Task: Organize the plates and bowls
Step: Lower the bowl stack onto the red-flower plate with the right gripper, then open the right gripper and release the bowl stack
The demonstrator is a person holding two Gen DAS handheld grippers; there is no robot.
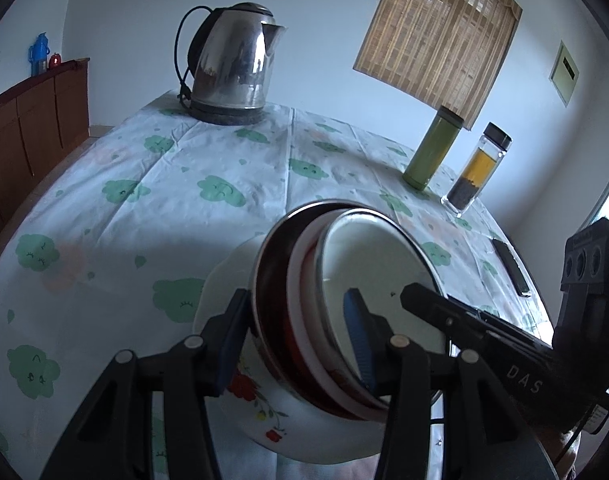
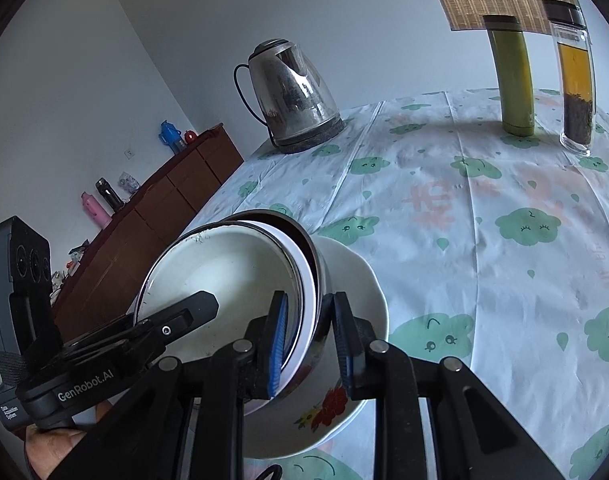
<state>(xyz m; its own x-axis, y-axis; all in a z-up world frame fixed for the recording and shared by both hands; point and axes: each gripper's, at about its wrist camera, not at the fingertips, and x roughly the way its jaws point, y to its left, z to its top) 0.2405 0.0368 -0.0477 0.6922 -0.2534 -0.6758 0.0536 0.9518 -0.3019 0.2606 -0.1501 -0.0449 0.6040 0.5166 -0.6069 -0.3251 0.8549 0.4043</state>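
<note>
Bowls [image 1: 368, 280]: three nested, white inner one, white-and-red middle one, steel outer one. They sit tilted over the plate [image 1: 224, 280], which lies flat on the cloth at the near table edge. From the pictures I can't tell whether the stack's bottom touches the plate or hangs just above it.

Left gripper [image 1: 296, 344] straddles the stack's rim on its side: one blue pad inside the white bowl, the other on the steel wall outside. Clamped on the bowls, as far as I can judge. Right gripper [image 2: 310, 340] does the same on the opposite rim, one pad inside, one outside on the steel. Also pinching.

Step in hand, my read: seat the nested bowls level in the plate's centre.

How to do it well:
- Level both hands together; the stack leans now, so unequal lowering lets the inner bowls slide out.
- Keep both pinches until the base sits flat on the plate.
- Let go one side at a time and lift the inner pads straight up to clear the rim.

Kettle [image 1: 232, 64], green flask [image 1: 432, 148] and jar [image 1: 476, 168] stand well apart at the far side. No clash.
</note>
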